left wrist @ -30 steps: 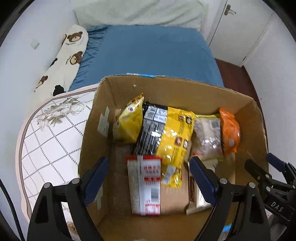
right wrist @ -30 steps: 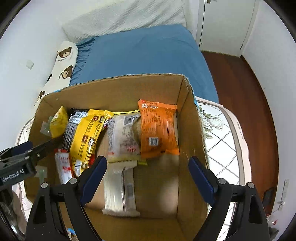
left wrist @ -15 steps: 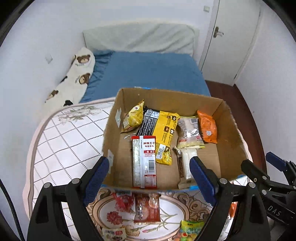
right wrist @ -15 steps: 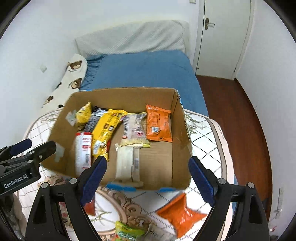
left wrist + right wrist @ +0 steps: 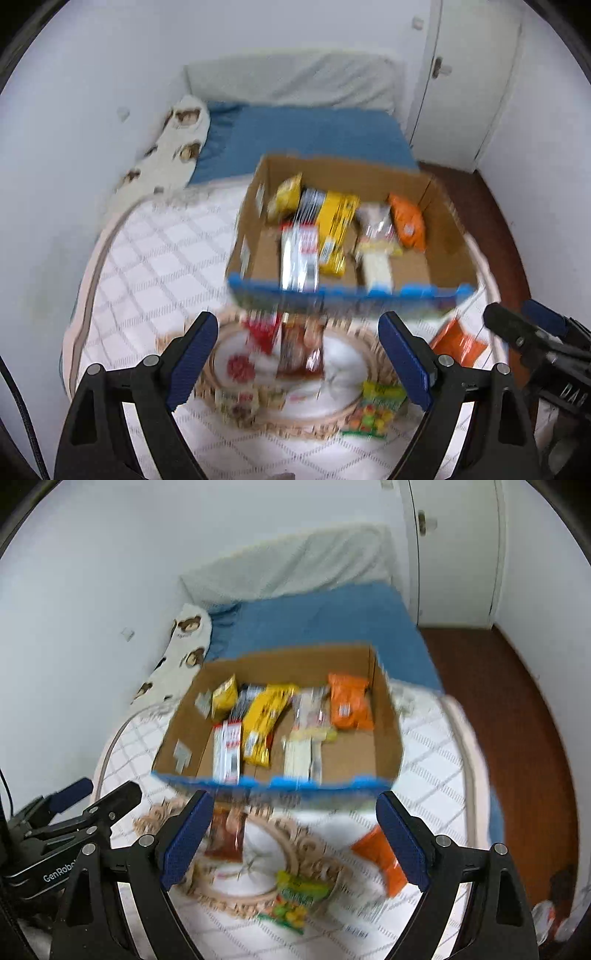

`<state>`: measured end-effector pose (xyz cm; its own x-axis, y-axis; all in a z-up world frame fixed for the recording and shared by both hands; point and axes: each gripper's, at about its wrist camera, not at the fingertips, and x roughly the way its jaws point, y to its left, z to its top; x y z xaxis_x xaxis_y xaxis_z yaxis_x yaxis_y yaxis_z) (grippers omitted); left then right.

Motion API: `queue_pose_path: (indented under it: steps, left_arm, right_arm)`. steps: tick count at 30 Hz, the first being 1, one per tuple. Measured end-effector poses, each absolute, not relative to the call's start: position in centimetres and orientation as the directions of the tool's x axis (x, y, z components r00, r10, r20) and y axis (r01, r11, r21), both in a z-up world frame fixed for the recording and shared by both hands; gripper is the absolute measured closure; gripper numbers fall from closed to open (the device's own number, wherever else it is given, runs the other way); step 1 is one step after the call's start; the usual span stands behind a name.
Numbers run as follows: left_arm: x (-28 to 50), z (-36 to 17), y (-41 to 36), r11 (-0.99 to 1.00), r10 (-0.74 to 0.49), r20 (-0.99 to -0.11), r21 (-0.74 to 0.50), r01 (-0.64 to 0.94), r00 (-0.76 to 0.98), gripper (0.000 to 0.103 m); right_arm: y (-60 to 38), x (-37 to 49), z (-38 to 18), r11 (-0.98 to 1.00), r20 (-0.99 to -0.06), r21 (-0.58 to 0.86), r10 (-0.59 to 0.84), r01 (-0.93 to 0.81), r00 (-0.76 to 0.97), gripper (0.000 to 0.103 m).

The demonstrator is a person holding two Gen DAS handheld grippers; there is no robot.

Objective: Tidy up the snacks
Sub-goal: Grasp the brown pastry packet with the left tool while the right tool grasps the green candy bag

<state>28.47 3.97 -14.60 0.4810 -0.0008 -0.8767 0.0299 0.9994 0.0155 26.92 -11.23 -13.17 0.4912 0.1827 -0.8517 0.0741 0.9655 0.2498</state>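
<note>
Cardboard box (image 5: 384,716) of snack packets sits on the quilted bed, loose orange packet (image 5: 384,860) and green sweets (image 5: 295,901) before it, both empty grippers (image 5: 299,354) (image 5: 291,834) spread wide, "GenRobo" legible on the left one.

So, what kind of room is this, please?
Most likely a bedroom in a home. A bed with a blue sheet stands against the wall, with a bear-print pillow along its side and a white door beyond. The cardboard box of snacks sits on a quilted white cover.
</note>
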Motion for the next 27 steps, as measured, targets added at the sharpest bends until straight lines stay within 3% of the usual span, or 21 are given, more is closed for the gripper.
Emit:
queue_pose_path:
  steps: [5,11,13,15,20,22,24,27]
  left_arm:
    - [27.6,-21.4,5.5,0.999,0.032,-0.958,0.027,-0.023,0.284,0.014]
    - [29.7,-27.8,4.7,1.0,0.023,-0.989,0.026,0.018,0.145,0.014]
    - [31.0,-29.4,4.0,0.999,0.018,-0.994,0.023,0.044,0.106,0.014]
    - [32.5,-31.0,3.1,0.998,0.014,-0.997,0.019,0.067,0.071,0.014]
    - [35.1,-34.4,1.9,0.994,0.056,-0.998,0.058,0.095,0.022,0.014]
    - [35.1,-34.9,1.9,0.994,0.061,-0.998,0.064,0.09,0.034,0.018]
    - [34.5,-35.0,2.0,0.992,0.063,-0.996,0.069,0.108,0.055,0.037]
    - [32.2,-34.6,2.1,0.985,0.078,-0.994,0.088,0.151,0.075,0.043]
  right_arm:
    - [-12.7,25.0,-20.0,0.957,-0.92,0.253,0.191,0.143,0.343,0.011]
    - [-12.6,23.0,-27.2,0.887,-0.916,0.389,0.343,0.25,0.21,0.012]
    - [-11.7,22.5,-28.5,0.884,-0.92,0.384,0.342,0.267,0.191,0.017]
    - [-10.9,22.4,-29.4,0.873,-0.915,0.4,0.36,0.28,0.183,0.028]
    - [-9.5,22.7,-31.1,0.872,-0.923,0.385,0.355,0.301,0.151,0.032]
    - [-9.1,22.9,-31.9,0.868,-0.922,0.388,0.365,0.311,0.132,0.031]
    - [-8.7,23.1,-32.7,0.872,-0.926,0.377,0.362,0.314,0.106,0.031]
    - [-7.7,23.4,-34.1,0.884,-0.935,0.353,0.348,0.306,0.073,0.031]
